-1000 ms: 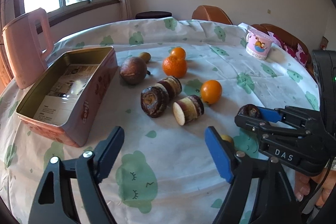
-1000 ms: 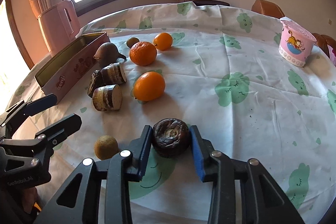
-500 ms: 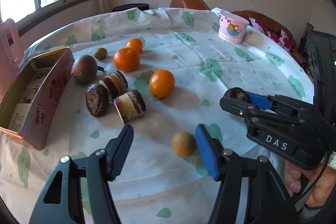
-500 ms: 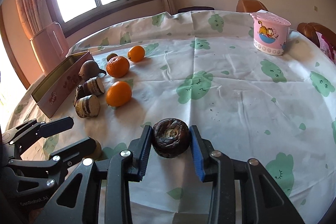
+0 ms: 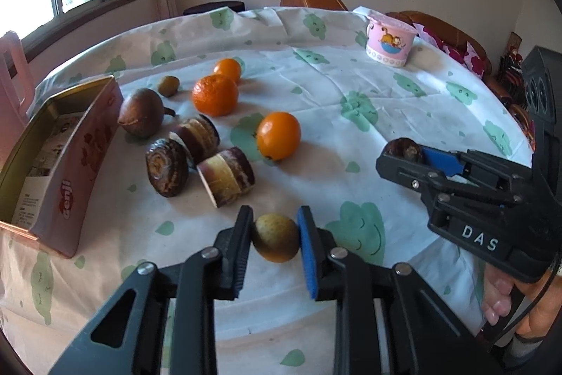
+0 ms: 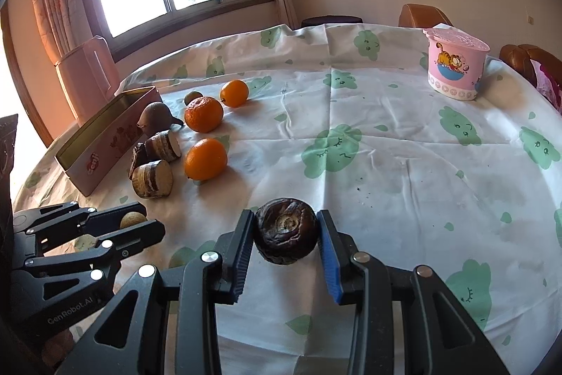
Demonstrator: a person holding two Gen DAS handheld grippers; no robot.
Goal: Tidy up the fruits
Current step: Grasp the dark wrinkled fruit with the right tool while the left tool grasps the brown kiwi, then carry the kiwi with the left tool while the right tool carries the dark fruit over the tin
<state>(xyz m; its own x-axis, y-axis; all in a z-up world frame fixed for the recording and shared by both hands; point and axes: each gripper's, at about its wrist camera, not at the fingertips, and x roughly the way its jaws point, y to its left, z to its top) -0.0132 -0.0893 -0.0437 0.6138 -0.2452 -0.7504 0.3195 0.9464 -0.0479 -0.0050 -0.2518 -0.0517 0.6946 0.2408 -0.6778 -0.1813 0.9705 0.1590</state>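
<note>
the left claw pinches a small yellow-brown fruit near the front of the bench. the right claw pinches a dark wrinkly fruit just above the cloth. three oranges and brown cut pieces lie on the left, beside an open pink tin.

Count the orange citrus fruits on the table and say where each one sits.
3. The far orange is toward the back, the mandarin just in front of it, and the near orange beside the cut brown pieces. None looks hidden.
</note>
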